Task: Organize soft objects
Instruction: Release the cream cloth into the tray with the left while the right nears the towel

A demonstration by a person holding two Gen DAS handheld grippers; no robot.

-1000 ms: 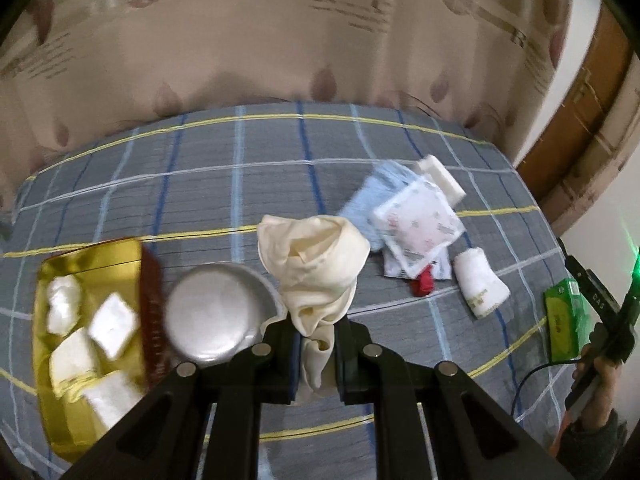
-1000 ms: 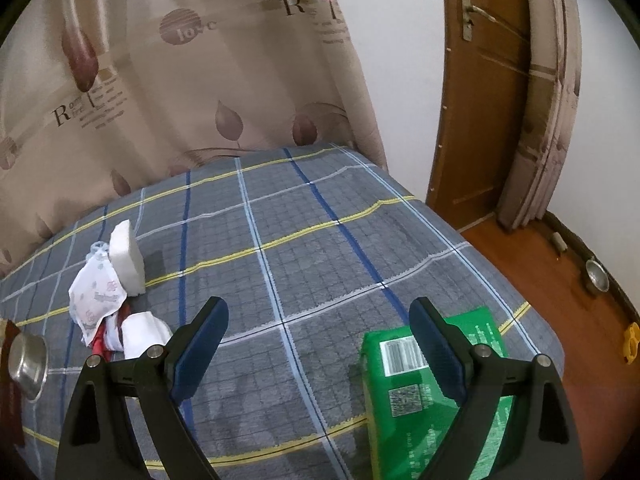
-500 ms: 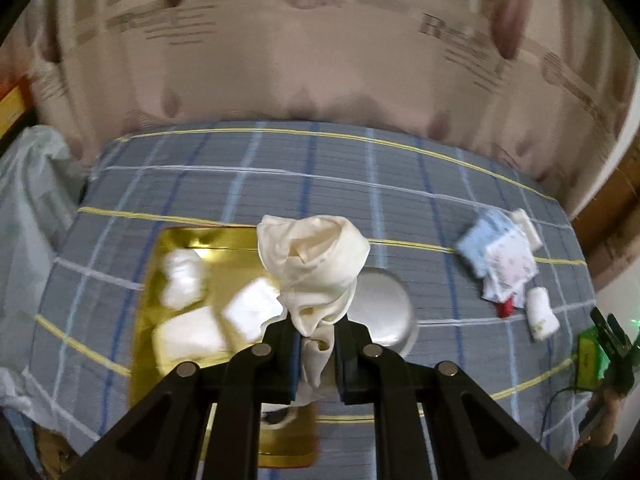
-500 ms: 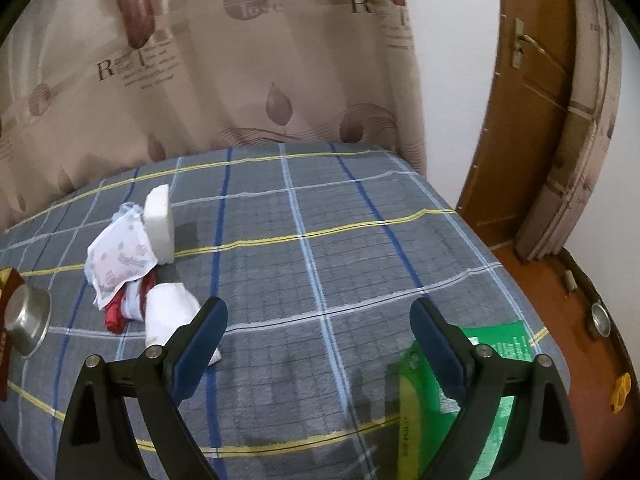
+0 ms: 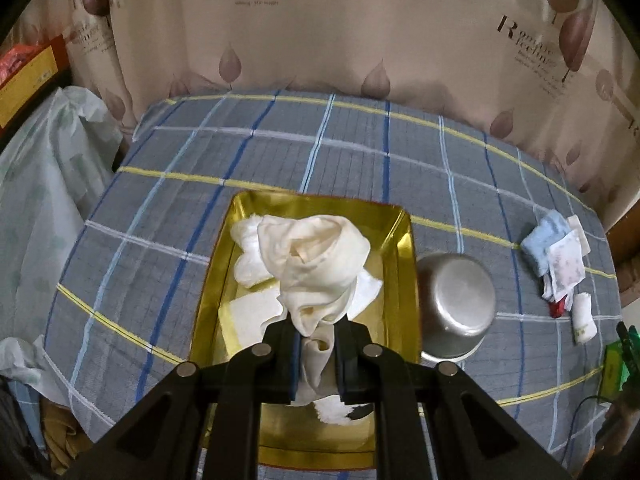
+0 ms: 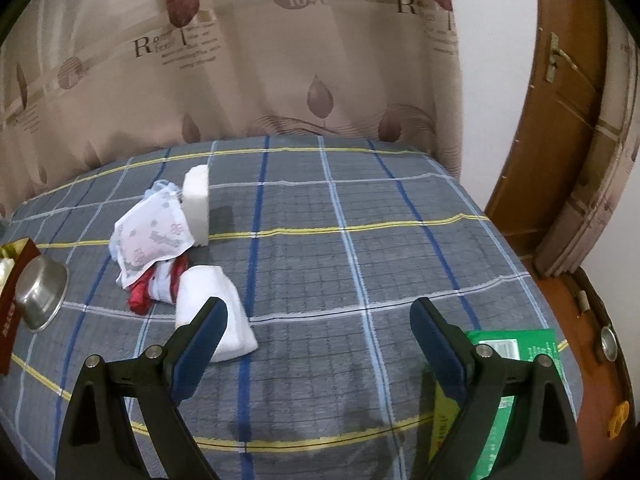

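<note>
Left gripper fingers clamped on cream cloth, held over gold tray of folded white cloths on bed. Right gripper fingers wide apart, near rolled white towel. Step: placing. Next: lower, release into tray.
</note>
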